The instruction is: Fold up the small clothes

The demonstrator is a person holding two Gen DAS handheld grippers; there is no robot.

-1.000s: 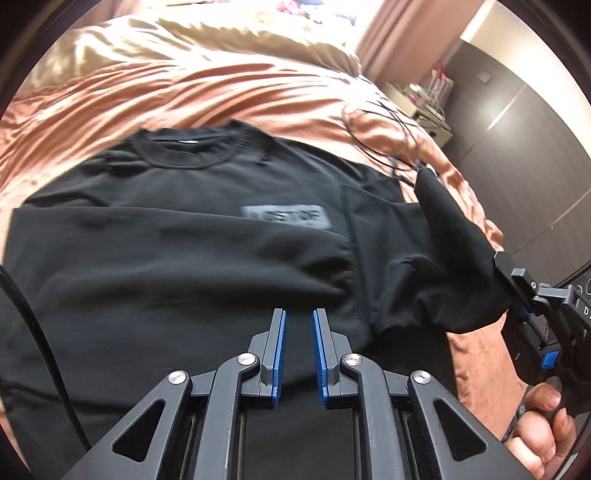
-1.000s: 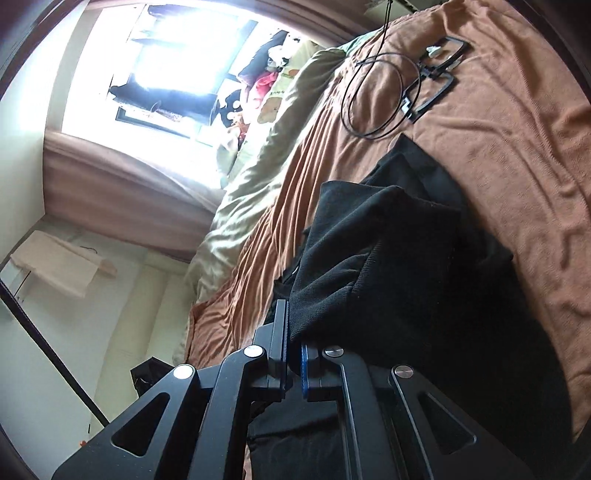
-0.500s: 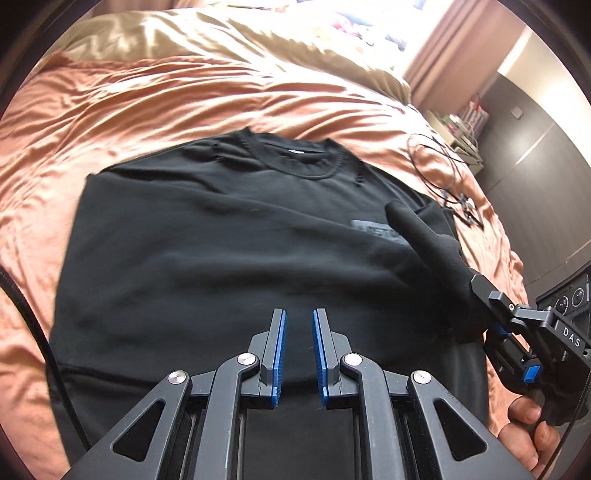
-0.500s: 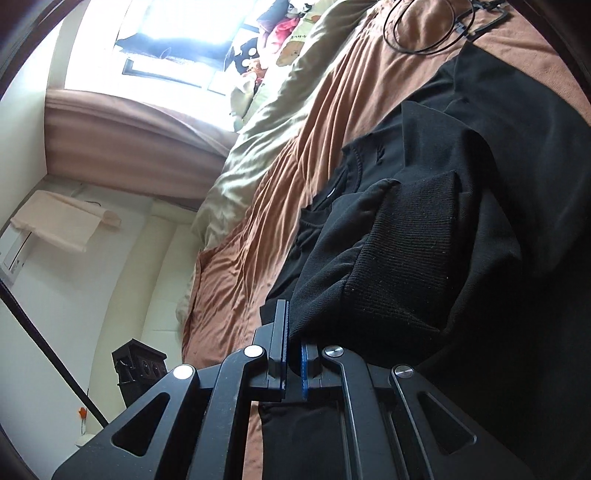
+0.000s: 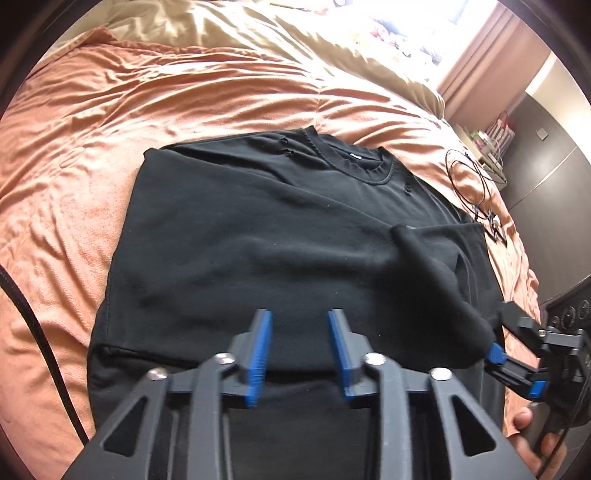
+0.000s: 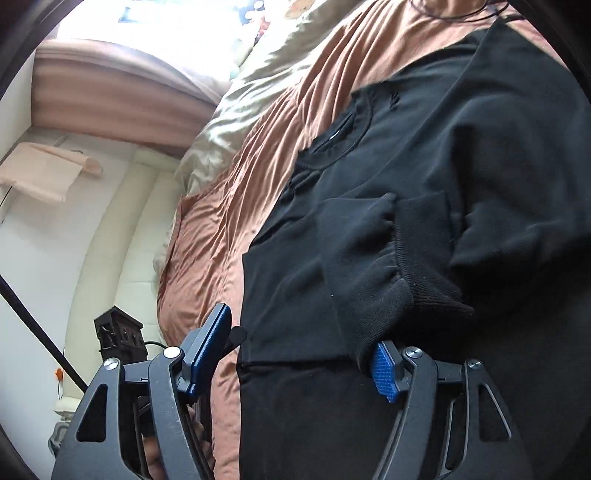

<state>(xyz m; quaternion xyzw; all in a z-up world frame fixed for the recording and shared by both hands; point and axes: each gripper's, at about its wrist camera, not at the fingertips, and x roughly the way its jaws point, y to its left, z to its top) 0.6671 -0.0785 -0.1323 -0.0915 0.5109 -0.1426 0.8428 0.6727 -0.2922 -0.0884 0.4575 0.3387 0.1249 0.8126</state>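
Observation:
A black sweatshirt [image 5: 258,229] lies flat on the orange bedspread [image 5: 74,147], collar [image 5: 351,162] toward the pillows. One sleeve [image 6: 369,266] is folded across its body, the ribbed cuff [image 6: 428,280] ending at my right gripper [image 6: 295,362]. That gripper's jaws are opening; the cuff only rests against the right pad [image 6: 384,369]. From the left wrist view the right gripper [image 5: 517,354] sits at the shirt's right edge. My left gripper [image 5: 299,350] hovers over the lower shirt, jaws opening, nothing pinched between them.
A coiled black cable [image 5: 469,181] lies on the bedspread to the shirt's right. Beige pillows [image 5: 258,33] line the head of the bed. Dark wardrobe doors [image 5: 546,177] stand at the right. A padded white headboard [image 6: 122,229] and a small dark object [image 6: 118,332] show in the right wrist view.
Both grippers swept across the shirt, the right one carrying the sleeve over the chest print. Then both sets of jaws spread, and the right one let go of the cuff.

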